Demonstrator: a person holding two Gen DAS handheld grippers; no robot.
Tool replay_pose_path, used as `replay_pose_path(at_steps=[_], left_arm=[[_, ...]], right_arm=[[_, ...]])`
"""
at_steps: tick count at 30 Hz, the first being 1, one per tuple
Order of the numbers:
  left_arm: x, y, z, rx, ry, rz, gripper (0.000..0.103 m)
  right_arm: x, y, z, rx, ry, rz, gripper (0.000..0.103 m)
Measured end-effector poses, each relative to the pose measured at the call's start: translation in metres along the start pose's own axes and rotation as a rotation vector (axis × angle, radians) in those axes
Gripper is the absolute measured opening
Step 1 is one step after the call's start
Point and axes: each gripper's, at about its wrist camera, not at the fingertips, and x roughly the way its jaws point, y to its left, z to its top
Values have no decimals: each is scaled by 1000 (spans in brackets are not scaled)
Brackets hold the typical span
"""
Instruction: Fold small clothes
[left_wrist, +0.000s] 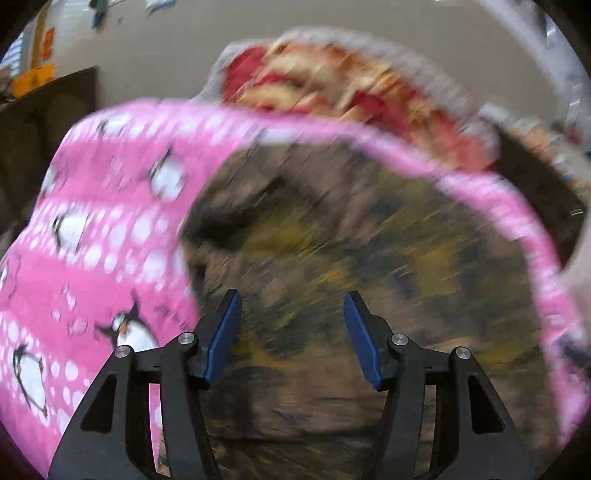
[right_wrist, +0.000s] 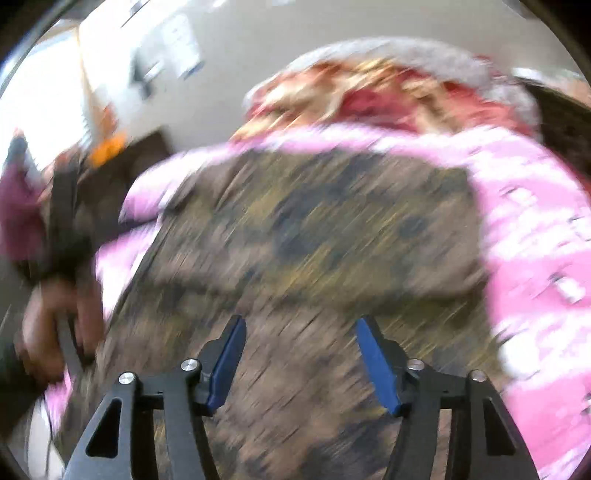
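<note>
Between parted left tool (left_wrist: 291, 317) fingers: camo garment (left_wrist: 332, 240), pink blanket (left_wrist: 92, 221) bordering.

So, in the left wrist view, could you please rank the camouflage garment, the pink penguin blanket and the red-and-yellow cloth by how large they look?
1. camouflage garment, filling the middle of the blurred frame.
2. pink penguin blanket, close behind; its nearness to the camera makes this order unsure.
3. red-and-yellow cloth, clearly smallest, but farther off and partly hidden.
</note>
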Motion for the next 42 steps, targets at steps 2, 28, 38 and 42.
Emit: replay_pose_path(at_steps=[2,28,38,42], left_arm=[[9,14,-11,-38,8,15,56],[16,31,-9,-129,24,-1,61],[18,29,-8,-125,29,-5,64],[20,24,-6,-101,39,8,68]], right_arm=[[7,-22,21,40,3,-9,37],[93,-106,76,102,84,-168,25],[107,2,22,-105,101,-180,35],[94,0,19,-91,48,-174,37]])
